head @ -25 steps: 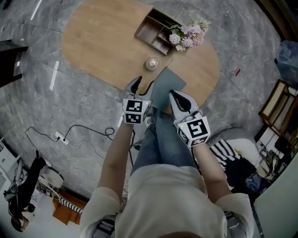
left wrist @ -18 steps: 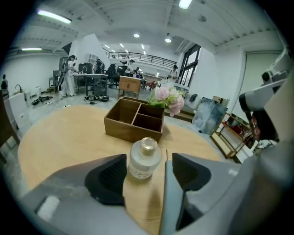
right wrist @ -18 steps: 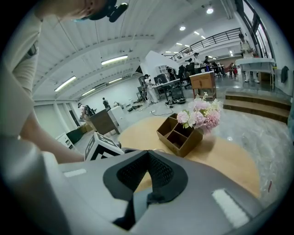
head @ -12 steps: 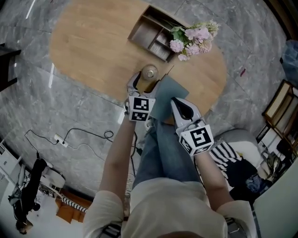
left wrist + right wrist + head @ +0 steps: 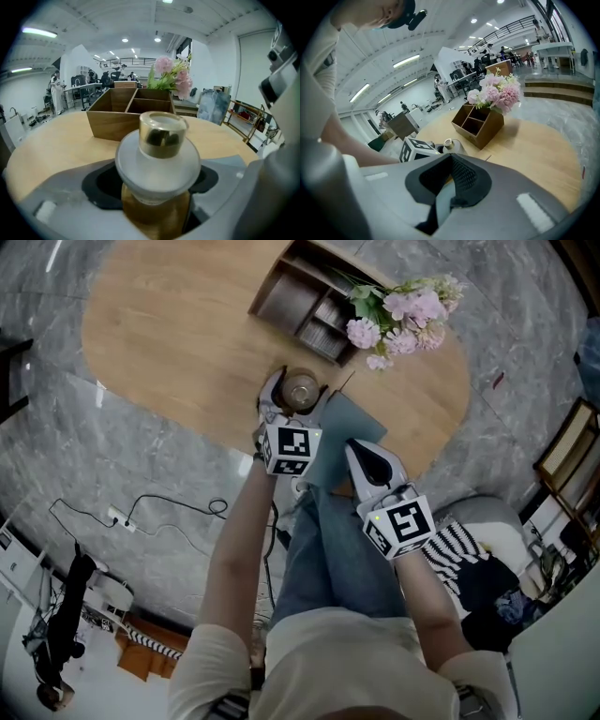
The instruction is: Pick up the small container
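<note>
The small container (image 5: 302,387) is a bottle with a gold cap, a frosted shoulder and an amber body, standing upright near the front edge of the oval wooden table (image 5: 178,343). My left gripper (image 5: 298,396) reaches around it, one jaw on each side. In the left gripper view the container (image 5: 161,154) fills the space between the jaws, which are opening, and a gap shows beside each dark pad. My right gripper (image 5: 360,454) is shut and holds nothing, hovering above the person's lap, just right of the left one.
A wooden divided box (image 5: 302,296) stands behind the container with pink flowers (image 5: 405,313) at its right. A grey-blue mat (image 5: 335,432) overhangs the table's front edge. A cable with a power strip (image 5: 117,517) lies on the floor at the left.
My left gripper has moved forward from the table's edge until its jaws stand around the container, and they have spread wider. The right gripper has hardly moved.
</note>
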